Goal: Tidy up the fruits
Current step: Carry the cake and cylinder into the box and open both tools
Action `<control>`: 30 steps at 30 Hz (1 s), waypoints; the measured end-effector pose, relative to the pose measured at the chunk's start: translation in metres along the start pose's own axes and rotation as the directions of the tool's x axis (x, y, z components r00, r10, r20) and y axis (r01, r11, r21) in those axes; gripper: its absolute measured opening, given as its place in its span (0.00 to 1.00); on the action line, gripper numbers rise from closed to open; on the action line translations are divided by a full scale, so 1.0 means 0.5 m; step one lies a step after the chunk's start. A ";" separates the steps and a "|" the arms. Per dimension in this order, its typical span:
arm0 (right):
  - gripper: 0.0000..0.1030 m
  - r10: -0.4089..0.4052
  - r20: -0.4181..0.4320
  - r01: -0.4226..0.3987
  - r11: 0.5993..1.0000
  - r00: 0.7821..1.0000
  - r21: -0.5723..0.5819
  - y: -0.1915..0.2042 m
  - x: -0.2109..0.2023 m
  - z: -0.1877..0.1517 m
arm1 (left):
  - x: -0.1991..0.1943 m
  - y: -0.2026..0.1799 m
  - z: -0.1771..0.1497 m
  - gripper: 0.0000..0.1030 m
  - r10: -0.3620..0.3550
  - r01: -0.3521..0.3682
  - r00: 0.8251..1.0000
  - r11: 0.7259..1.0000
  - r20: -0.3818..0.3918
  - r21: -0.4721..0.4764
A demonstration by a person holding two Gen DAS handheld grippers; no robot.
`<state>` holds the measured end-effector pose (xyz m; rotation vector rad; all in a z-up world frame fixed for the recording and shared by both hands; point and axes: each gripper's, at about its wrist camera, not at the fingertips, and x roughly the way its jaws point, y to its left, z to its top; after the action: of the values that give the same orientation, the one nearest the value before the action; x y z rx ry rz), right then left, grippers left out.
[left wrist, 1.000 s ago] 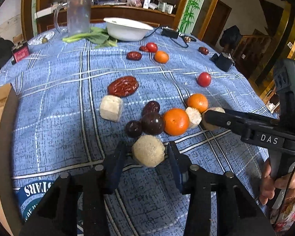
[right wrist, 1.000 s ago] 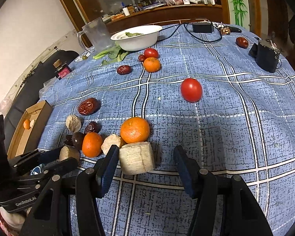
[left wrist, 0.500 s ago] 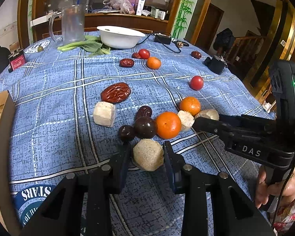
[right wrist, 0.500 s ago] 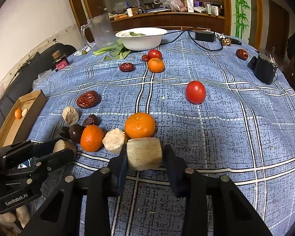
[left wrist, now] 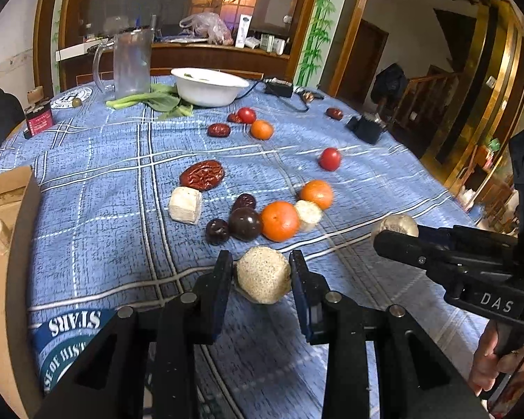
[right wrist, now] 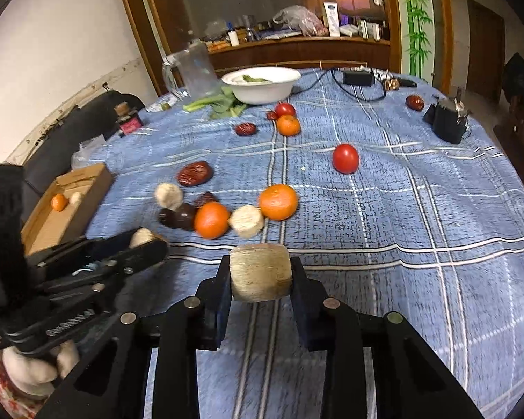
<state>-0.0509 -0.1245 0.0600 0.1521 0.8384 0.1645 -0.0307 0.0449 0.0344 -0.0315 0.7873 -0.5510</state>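
Both jaws newly clamped | left gripper [left wrist: 262, 276]: speckled chunk [left wrist: 263, 275] | right gripper [right wrist: 261, 273]: pale cylinder [right wrist: 261, 272], raised off tablecloth [right wrist: 419, 209]

The right gripper [right wrist: 261, 276] clamps a pale cut chunk [right wrist: 260, 272] between its pads, above the blue checked tablecloth [right wrist: 419, 216]. Beyond it lie two oranges [right wrist: 278, 201], another pale chunk [right wrist: 246, 221] and a tomato [right wrist: 346, 158]. At left, the left gripper [right wrist: 146, 241] pinches a pale piece near a cardboard box [right wrist: 70, 202].

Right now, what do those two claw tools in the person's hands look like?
Both are matte black plastic. The left gripper and right gripper each have two flat fingers with bluish pads and round silver bolts. White lettering reads DAS on the right one's side. Floral-patterned clothing shows beneath the hands.
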 end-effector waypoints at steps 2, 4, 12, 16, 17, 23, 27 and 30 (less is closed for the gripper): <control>0.32 0.013 0.009 -0.013 1.000 1.000 -0.007 0.020 -0.018 0.004 | -0.030 0.010 -0.007 0.31 -0.007 0.008 1.000 0.999 0.019 -0.032; 0.32 0.029 0.013 -0.028 0.999 1.000 -0.019 0.041 -0.029 0.009 | -0.074 0.036 -0.016 0.31 -0.009 0.012 0.999 0.996 0.037 -0.084; 0.32 0.199 0.000 -0.197 0.971 0.980 -0.132 0.226 -0.021 0.072 | -0.268 0.250 -0.003 0.31 0.147 -0.122 0.986 0.959 0.080 -0.256; 0.33 0.310 -0.061 -0.315 0.935 0.949 -0.161 0.338 0.022 0.109 | -0.304 0.351 0.025 0.31 0.318 -0.301 0.948 0.919 0.030 -0.255; 0.33 0.326 -0.082 -0.336 0.927 0.942 -0.169 0.367 0.040 0.117 | -0.304 0.377 0.028 0.31 0.345 -0.330 0.938 0.907 0.012 -0.262; 0.33 0.310 -0.210 -0.353 0.911 0.927 -0.212 0.515 0.183 0.126 | -0.269 0.521 0.013 0.31 0.406 -0.422 0.906 0.843 -0.121 -0.334; 0.33 0.269 -0.271 -0.332 0.917 0.924 -0.222 0.562 0.268 0.113 | -0.236 0.552 -0.004 0.32 0.404 -0.447 0.894 0.825 -0.192 -0.345; 0.33 0.249 -0.295 -0.322 0.918 0.922 -0.231 0.576 0.306 0.105 | -0.212 0.562 -0.009 0.32 0.381 -0.440 0.897 0.827 -0.225 -0.351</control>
<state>0.0647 0.1845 0.0409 -0.0114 1.0439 0.5881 0.0344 0.3381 0.0378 -0.1908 1.0073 0.0278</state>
